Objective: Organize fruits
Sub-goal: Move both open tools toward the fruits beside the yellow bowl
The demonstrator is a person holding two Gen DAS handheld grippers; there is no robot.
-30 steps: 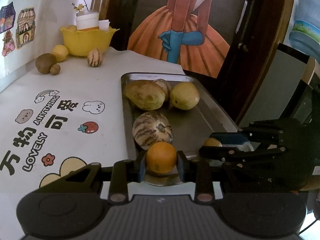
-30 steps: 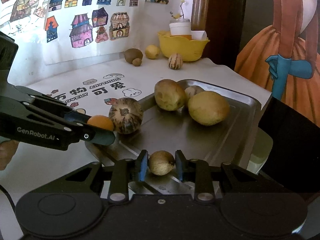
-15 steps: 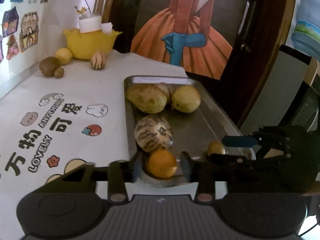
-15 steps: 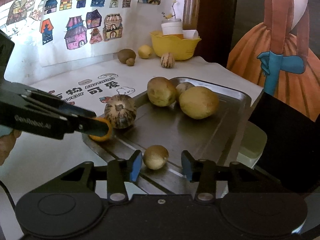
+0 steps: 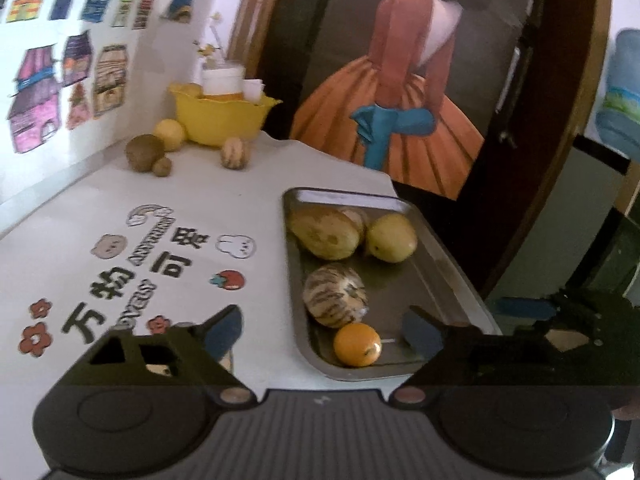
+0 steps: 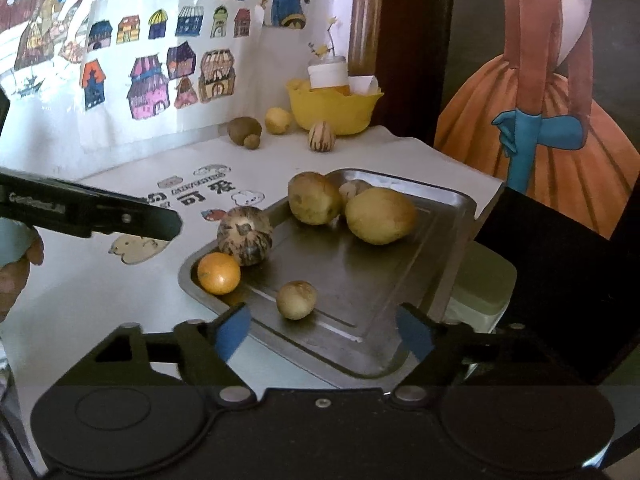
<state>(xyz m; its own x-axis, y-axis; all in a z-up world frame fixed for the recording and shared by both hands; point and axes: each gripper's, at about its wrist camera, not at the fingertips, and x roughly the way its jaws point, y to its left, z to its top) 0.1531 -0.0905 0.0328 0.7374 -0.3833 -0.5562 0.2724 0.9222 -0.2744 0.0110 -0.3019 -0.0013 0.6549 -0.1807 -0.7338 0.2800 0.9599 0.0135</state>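
Note:
A metal tray [image 5: 436, 264] [image 6: 452, 216] at the table's right edge holds an orange [image 5: 357, 344] [image 6: 219, 273], a striped melon [image 5: 335, 300] [image 6: 245, 235], two yellow-green mangoes [image 5: 324, 233] [image 6: 379, 216] and a small tan round fruit [image 6: 296, 299]. My left gripper [image 5: 324, 330] is open and empty, raised behind the orange. My right gripper [image 6: 322, 330] is open and empty, just behind the small tan fruit. The right gripper also shows at the tray's right side in the left wrist view [image 5: 532, 308].
At the table's far end stand a yellow bowl [image 5: 224, 118] [image 6: 334, 110], a lemon [image 5: 169, 134], two brown kiwis [image 5: 145, 152] and a small striped melon [image 5: 235, 153] [image 6: 321, 137]. The white tablecloth carries printed lettering [image 5: 132, 276]. A dark door sits right of the table.
Both grippers opened and let go: the orange and the small tan fruit now lie in the tray. Both grippers pulled back and up, jaws wide.

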